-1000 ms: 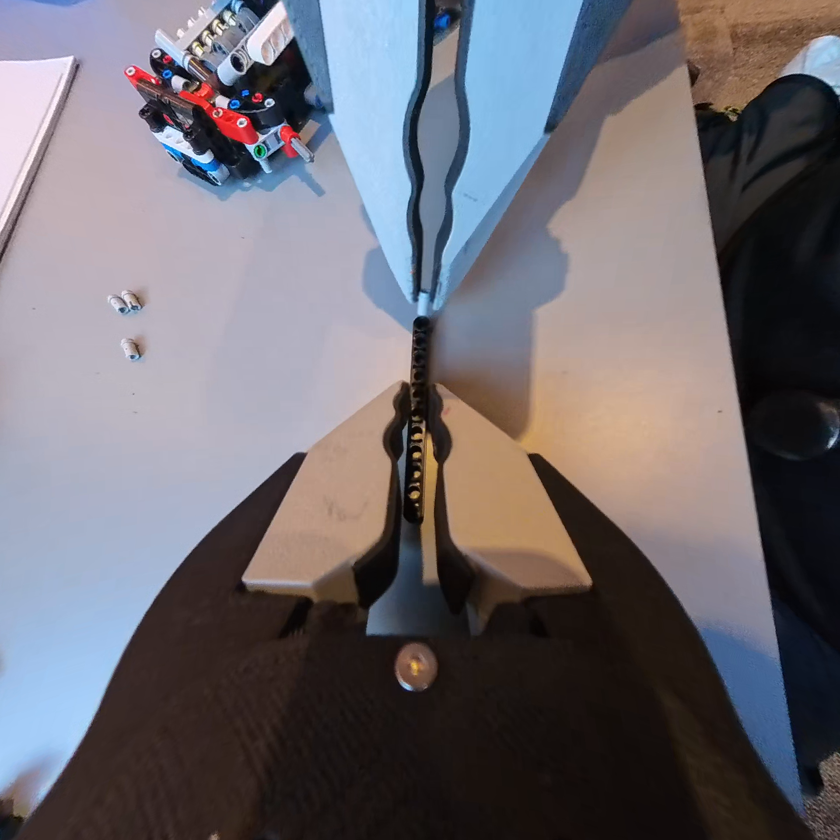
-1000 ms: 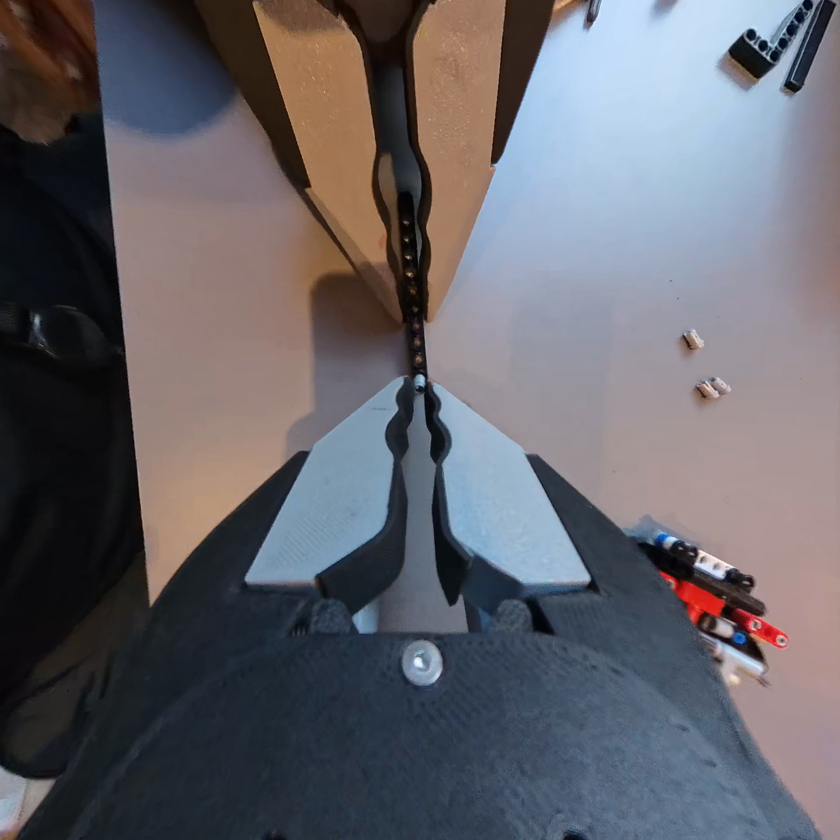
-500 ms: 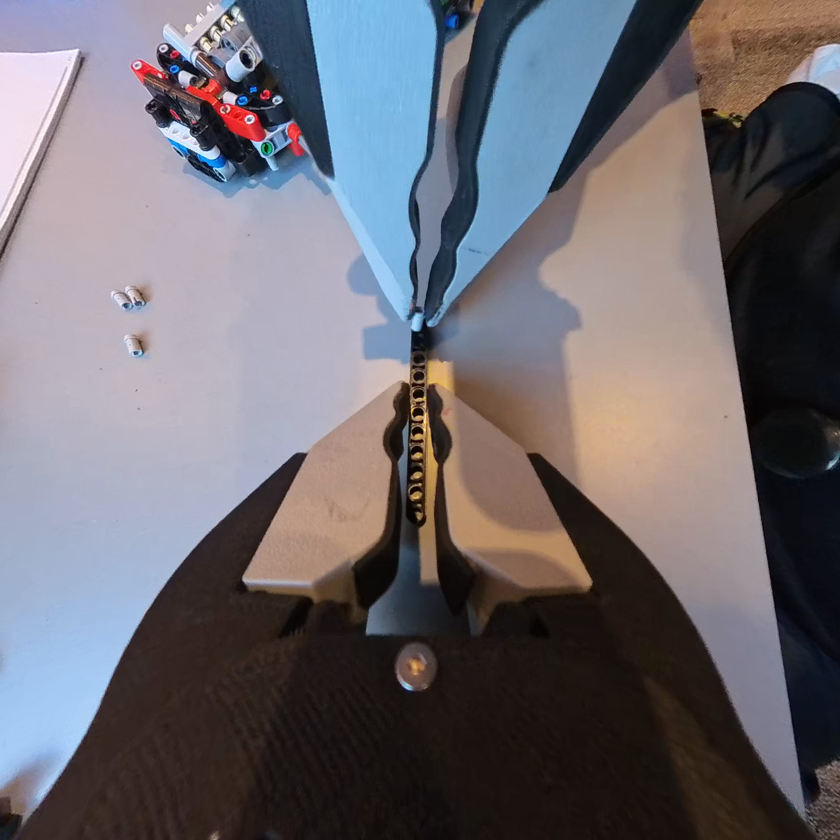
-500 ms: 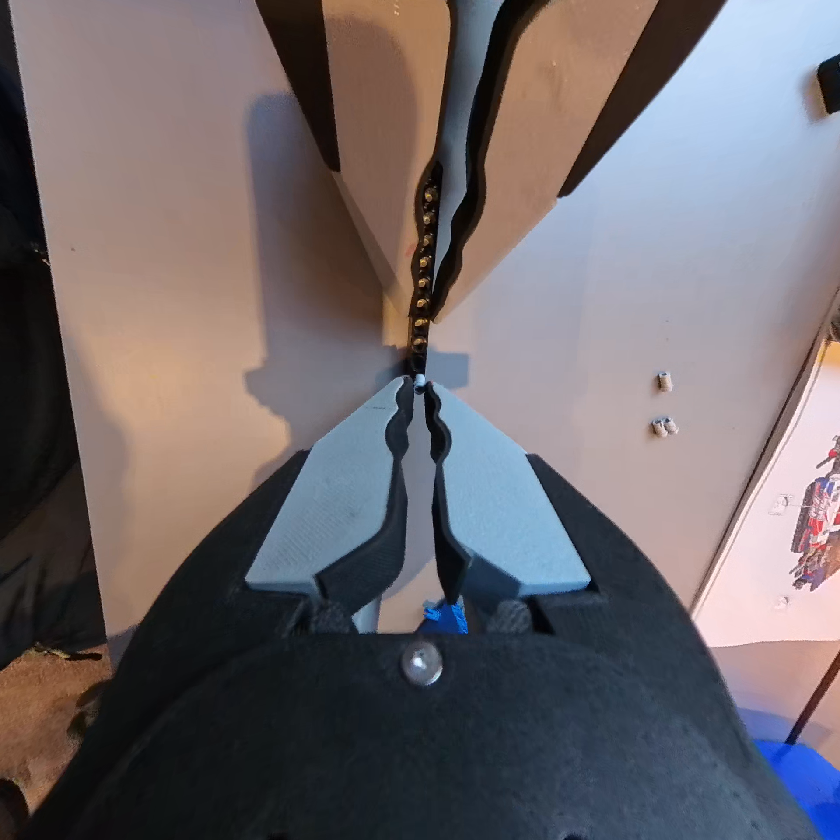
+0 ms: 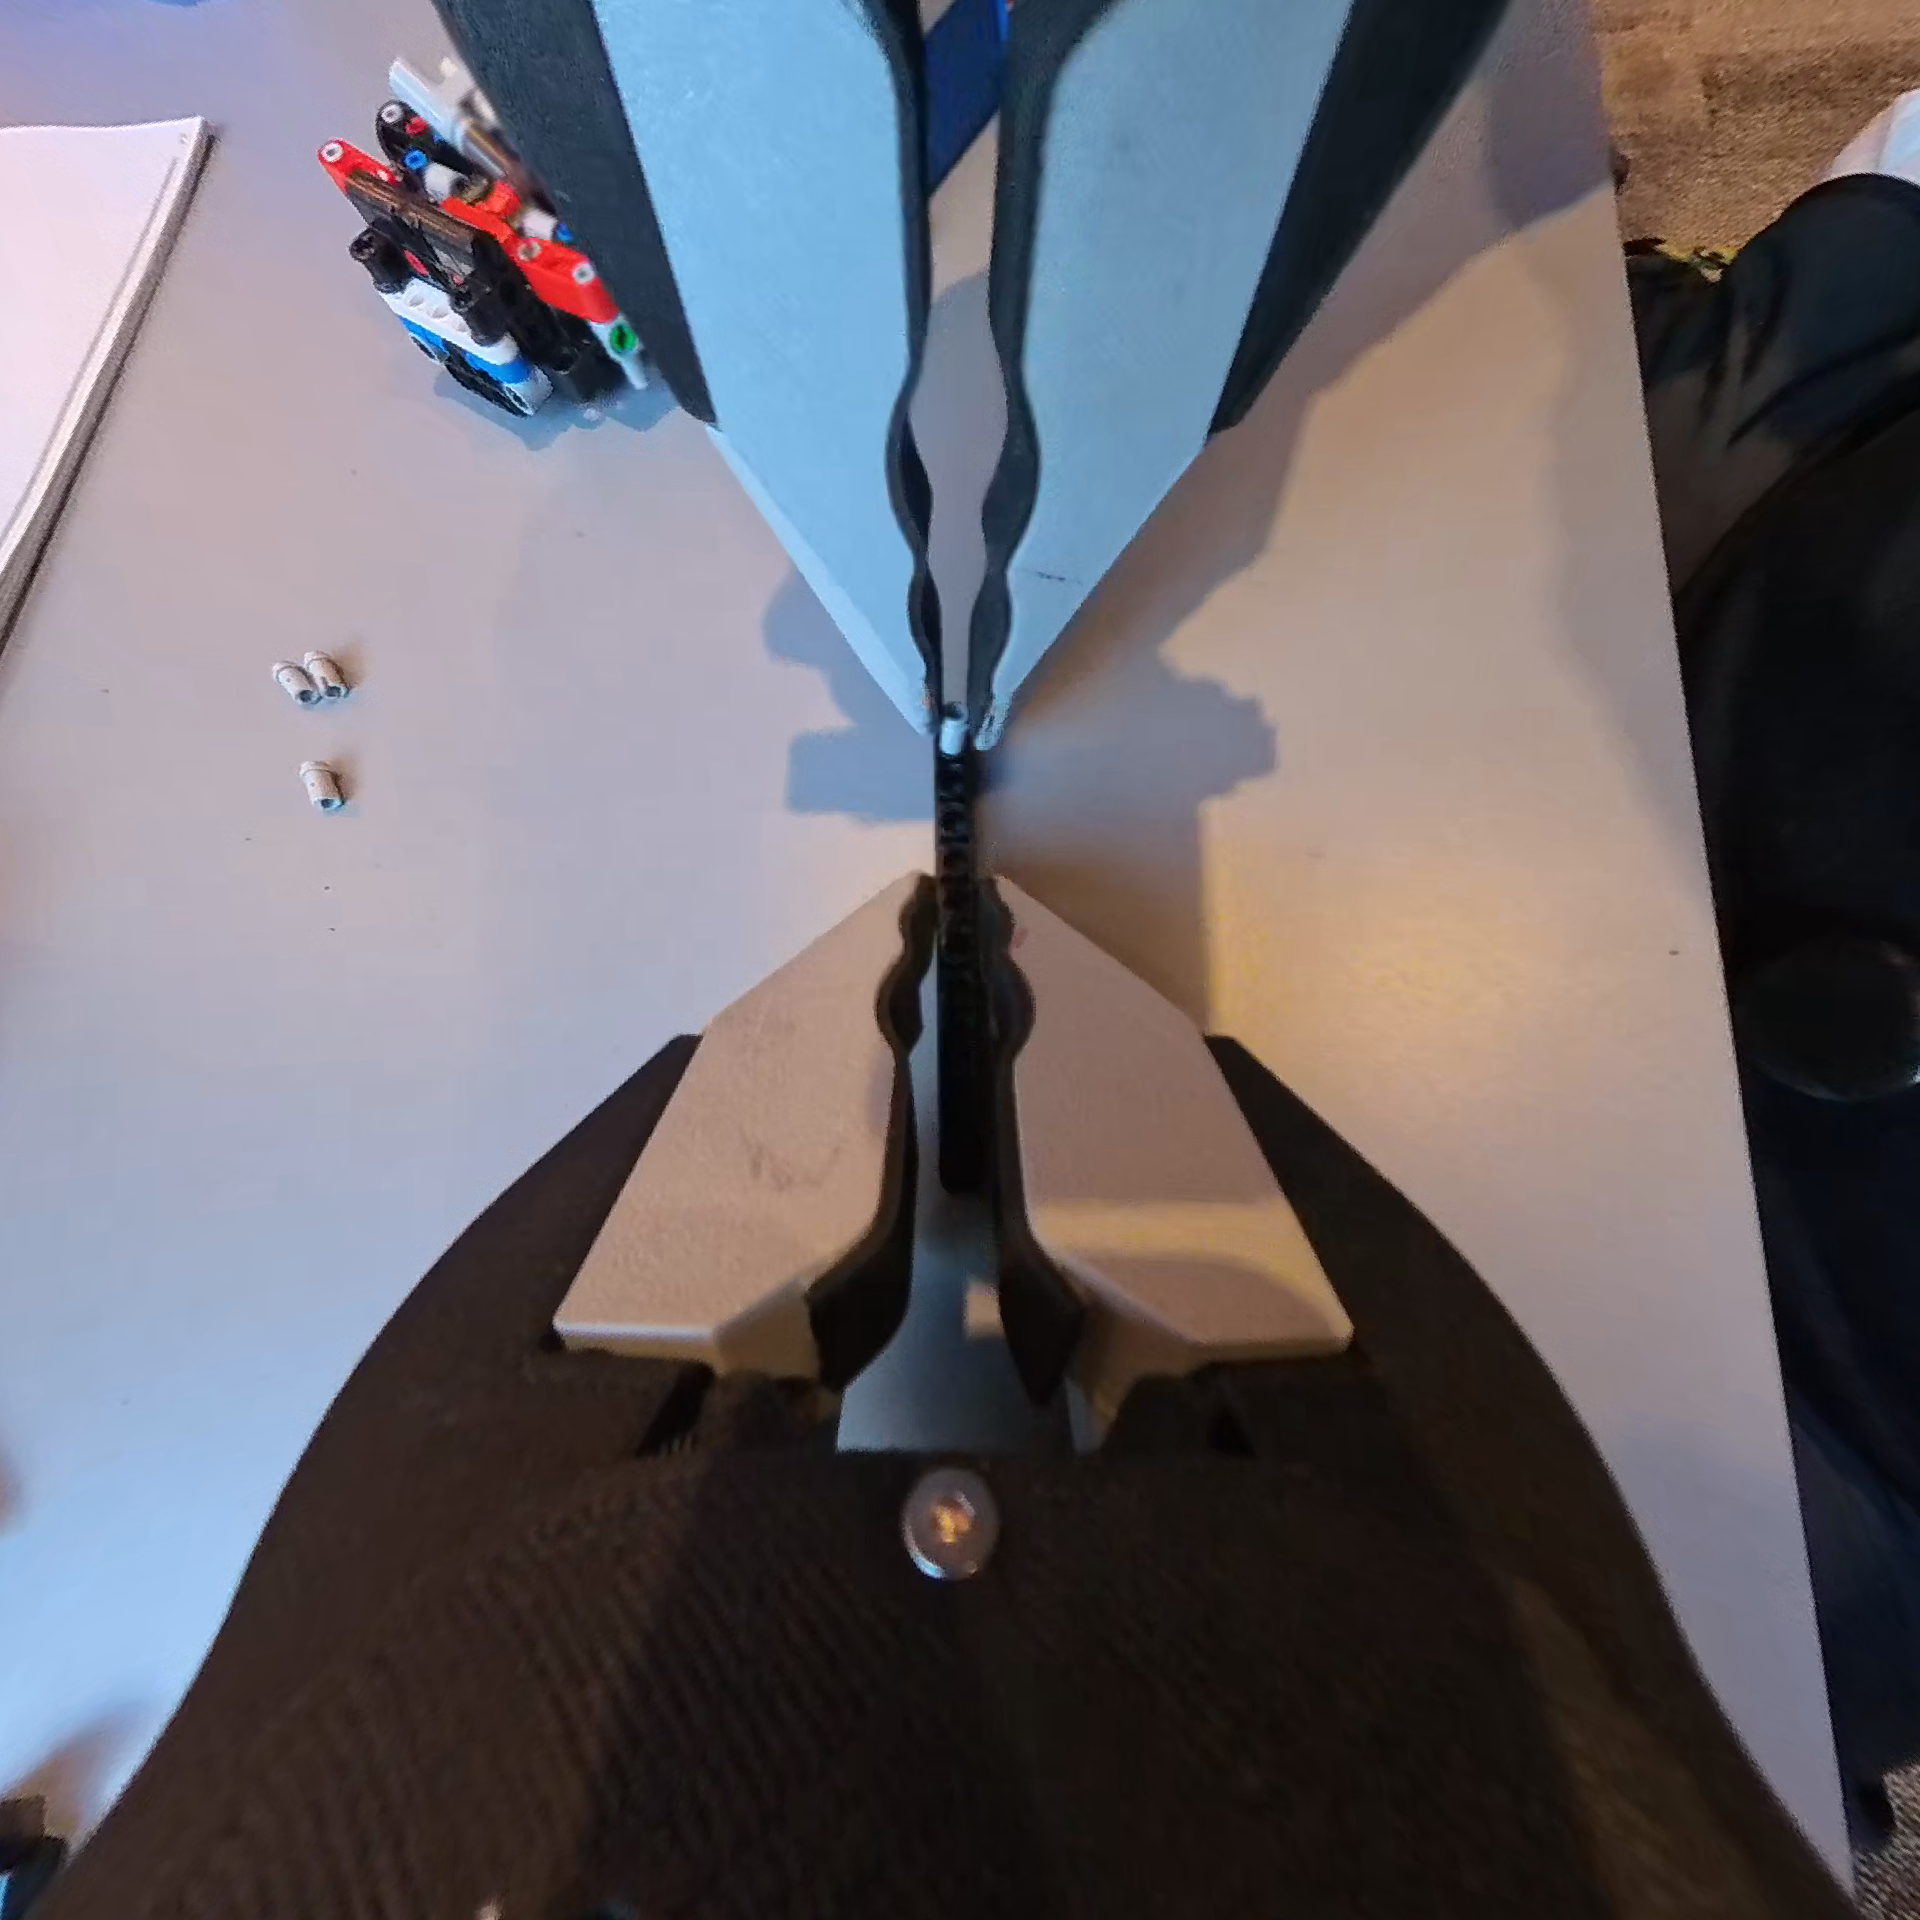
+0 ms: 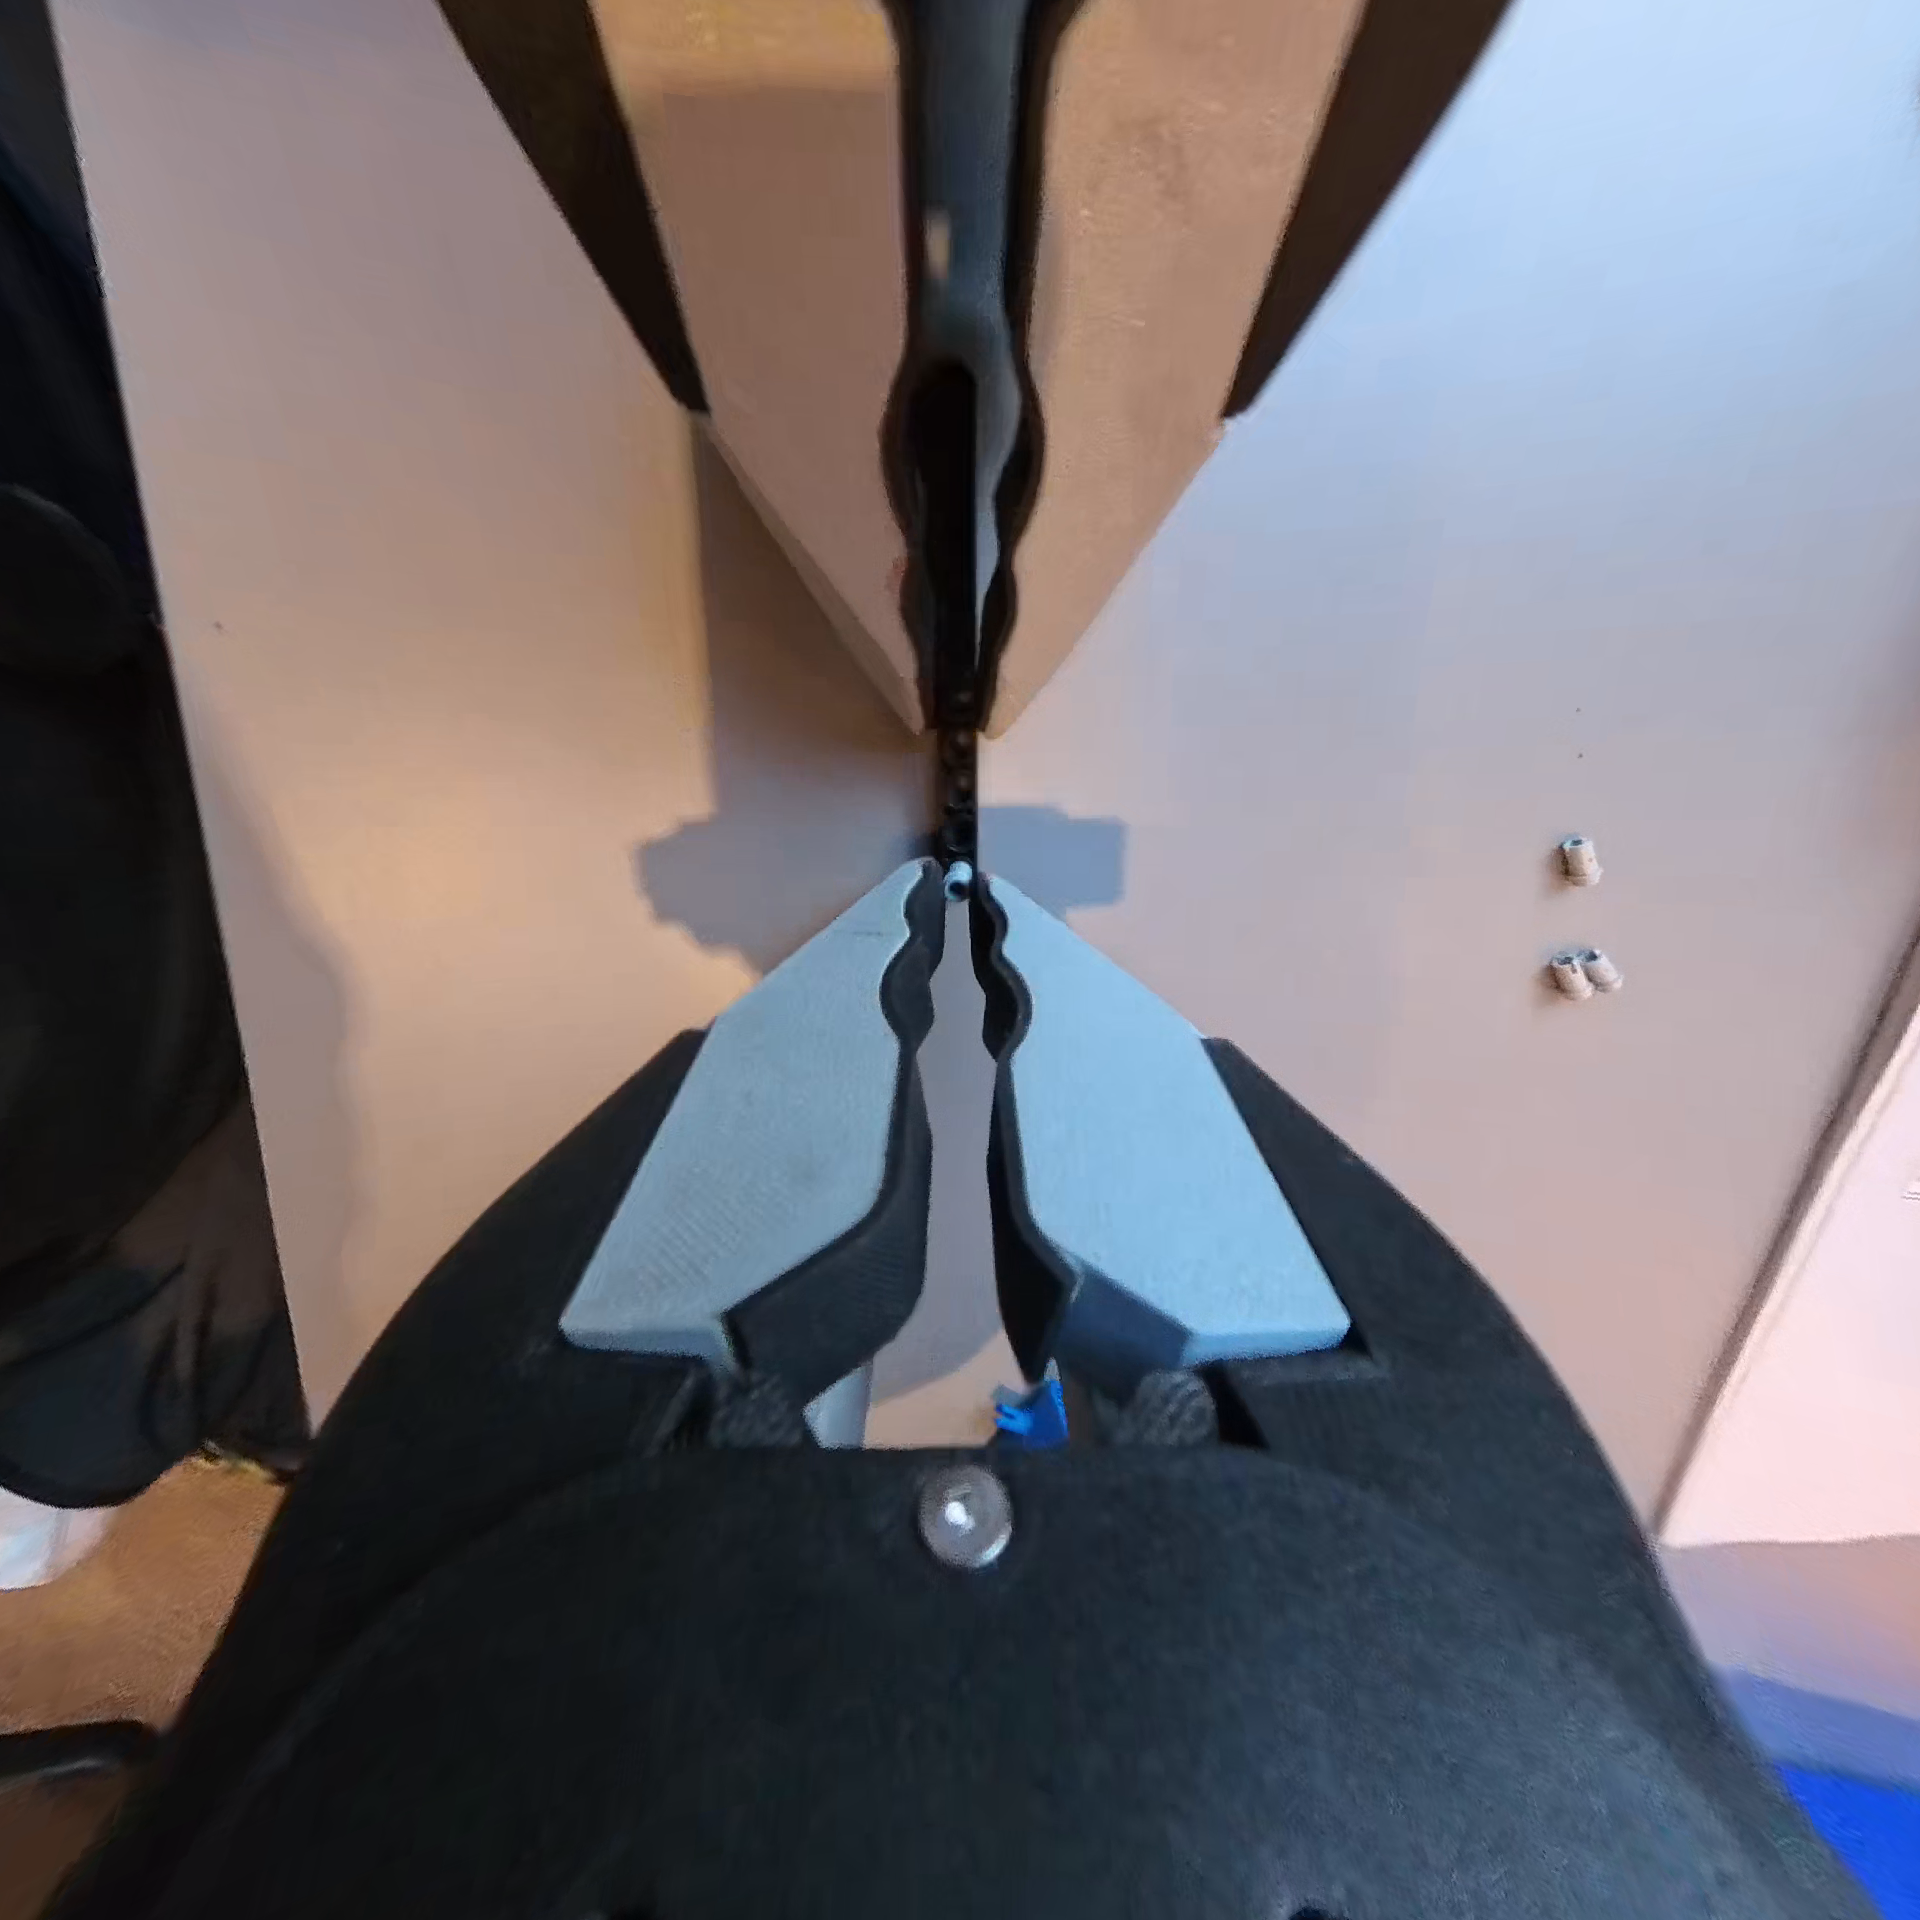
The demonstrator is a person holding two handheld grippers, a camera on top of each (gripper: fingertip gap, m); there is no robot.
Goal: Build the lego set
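Note:
My left gripper (image 5: pixel 958 896) is shut on a long black lego beam with holes (image 5: pixel 956 831), held above the grey table and pointing forward. My right gripper (image 6: pixel 956 885) faces it tip to tip and is shut on a small light-grey pin (image 6: pixel 956 882), which sits at the beam's far end (image 6: pixel 957 774). In the left wrist view the pin (image 5: pixel 951 724) shows between the right gripper's tips (image 5: pixel 953 722). In the right wrist view the left gripper (image 6: pixel 958 717) comes in from the top.
A partly built red, black, white and blue lego model (image 5: pixel 473 286) stands at the far left. Three loose grey pins (image 5: pixel 312 681) lie on the table (image 5: pixel 416 935), also in the right wrist view (image 6: pixel 1579 966). A white booklet (image 5: pixel 73 312) lies left. The table edge and a dark-clothed person (image 5: pixel 1818 727) are right. Less than 4 cm separates the two grippers' tips.
The two grippers have drawn closer together, the right one looming larger. The pin has stayed pressed at the beam's end hole; both stay shut.

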